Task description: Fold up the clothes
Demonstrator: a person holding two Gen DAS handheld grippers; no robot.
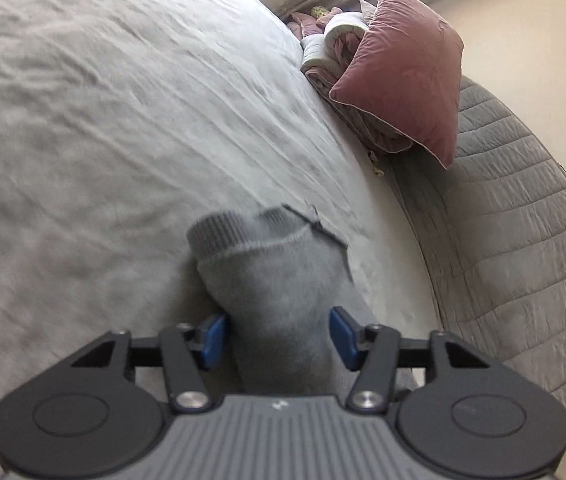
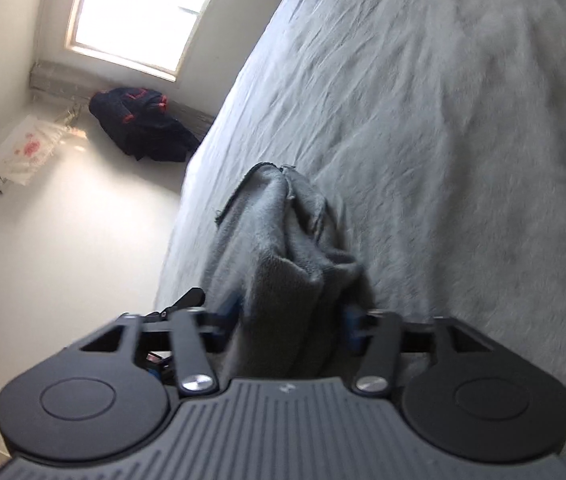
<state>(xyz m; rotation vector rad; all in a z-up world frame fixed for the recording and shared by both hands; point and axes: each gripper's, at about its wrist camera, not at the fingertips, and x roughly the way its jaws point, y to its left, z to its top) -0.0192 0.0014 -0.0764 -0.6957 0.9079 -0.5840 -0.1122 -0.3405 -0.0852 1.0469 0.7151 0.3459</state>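
Observation:
A grey sweatshirt-like garment with a ribbed cuff (image 1: 275, 276) sits between the blue pads of my left gripper (image 1: 279, 336), held above the grey bedsheet (image 1: 103, 120). The jaws stand fairly wide with the thick fabric filling the gap. In the right wrist view another bunched part of the grey garment (image 2: 283, 256) fills my right gripper (image 2: 291, 324), whose blue pads press its sides. The fabric hangs over the bed (image 2: 443, 140) near its edge.
A pink pillow (image 1: 403, 76) and folded pink-white bedding (image 1: 335, 48) lie at the bed's far side beside a grey quilted cover (image 1: 515, 240). On the floor by the window (image 2: 139, 12) lie a dark garment (image 2: 143, 128) and a plastic bag (image 2: 27, 148).

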